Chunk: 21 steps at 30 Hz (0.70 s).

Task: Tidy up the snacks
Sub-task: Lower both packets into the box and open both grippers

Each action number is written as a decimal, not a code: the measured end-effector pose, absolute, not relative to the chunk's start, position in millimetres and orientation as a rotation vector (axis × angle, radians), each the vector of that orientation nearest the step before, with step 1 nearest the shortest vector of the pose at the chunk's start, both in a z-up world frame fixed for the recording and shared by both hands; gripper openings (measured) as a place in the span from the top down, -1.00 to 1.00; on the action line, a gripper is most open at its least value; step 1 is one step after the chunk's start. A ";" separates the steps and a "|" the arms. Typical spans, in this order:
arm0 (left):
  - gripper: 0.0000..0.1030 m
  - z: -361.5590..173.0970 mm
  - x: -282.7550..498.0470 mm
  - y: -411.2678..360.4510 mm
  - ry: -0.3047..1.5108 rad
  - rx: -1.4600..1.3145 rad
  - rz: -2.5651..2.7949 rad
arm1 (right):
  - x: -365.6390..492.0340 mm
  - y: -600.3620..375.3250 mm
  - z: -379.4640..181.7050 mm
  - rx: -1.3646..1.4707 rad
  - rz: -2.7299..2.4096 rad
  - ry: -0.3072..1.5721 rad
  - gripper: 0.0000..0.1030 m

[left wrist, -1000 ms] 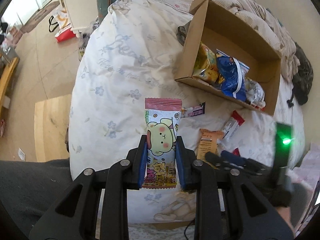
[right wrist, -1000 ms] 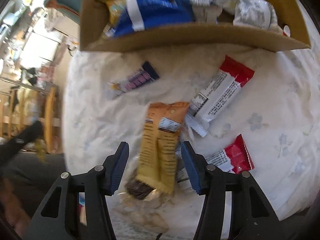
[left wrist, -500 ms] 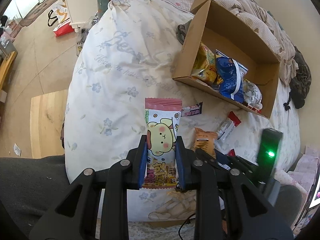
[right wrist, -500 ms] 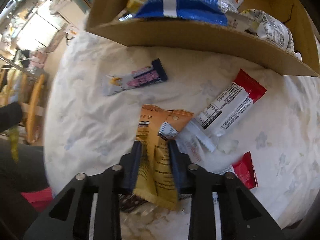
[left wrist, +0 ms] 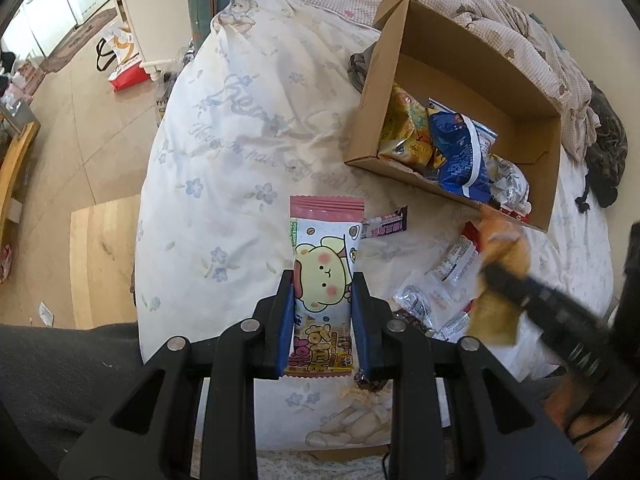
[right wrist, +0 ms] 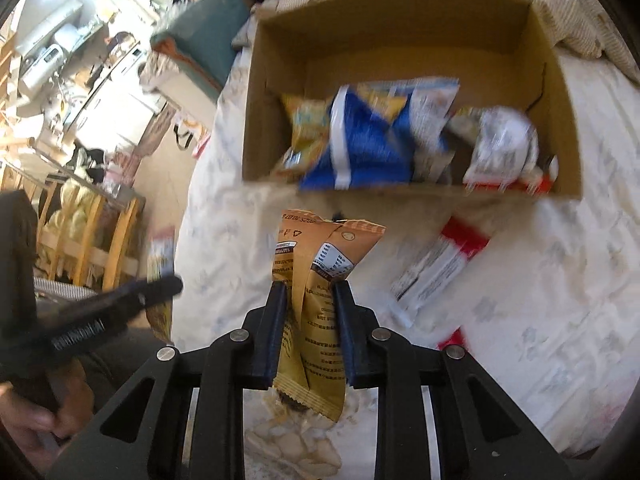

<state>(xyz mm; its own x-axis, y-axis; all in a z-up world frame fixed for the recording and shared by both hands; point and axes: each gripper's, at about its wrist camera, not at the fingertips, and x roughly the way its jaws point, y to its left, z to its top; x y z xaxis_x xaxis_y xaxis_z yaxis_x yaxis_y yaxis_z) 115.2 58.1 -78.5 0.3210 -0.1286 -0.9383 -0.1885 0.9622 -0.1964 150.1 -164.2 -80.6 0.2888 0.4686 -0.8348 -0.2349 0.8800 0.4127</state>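
So in the left wrist view, the left gripper [left wrist: 322, 300] is pinching a pink cartoon snack pack [left wrist: 323, 276], held above the bed [left wrist: 224, 168]. The cardboard box [left wrist: 472, 56] near the bed's far right corner already has several bags inside.

Right wrist view: the right gripper [right wrist: 308, 312] squeezes an orange packet [right wrist: 316, 280] just short of the box. A red-and-white bar [right wrist: 436, 268] and a few others are left on the bed, so I'd say roughly halfway.

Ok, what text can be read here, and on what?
"2025 10 02", roughly, upside down: orange packet in right gripper.
"Hea…", cursive, rest unclear: bedsheet.
Pink cartoon packet in left gripper: stylised characters, unreadable.
Snacks in cardboard box: print blurred.
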 end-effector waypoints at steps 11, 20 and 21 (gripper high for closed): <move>0.57 -82.8 129.4 48.5 1.241 -0.245 0.049 | 232.6 -159.9 -79.0 0.225 0.464 1.150 0.50; 0.56 -101.7 136.7 44.5 1.302 -0.237 0.065 | 273.6 -150.5 -118.7 0.167 0.418 1.214 0.50; 0.57 -102.3 137.3 43.7 1.304 -0.235 0.064 | 273.7 -149.8 -117.8 0.164 0.420 1.210 0.50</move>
<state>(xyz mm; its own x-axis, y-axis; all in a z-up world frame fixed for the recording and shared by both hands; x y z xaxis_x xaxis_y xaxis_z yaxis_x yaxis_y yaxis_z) 137.3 43.7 -102.3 0.2653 -0.0854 -0.9604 -0.1787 0.9745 -0.1361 273.7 -149.8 -117.8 0.2880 0.3986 -0.8708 -0.2267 0.9118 0.3424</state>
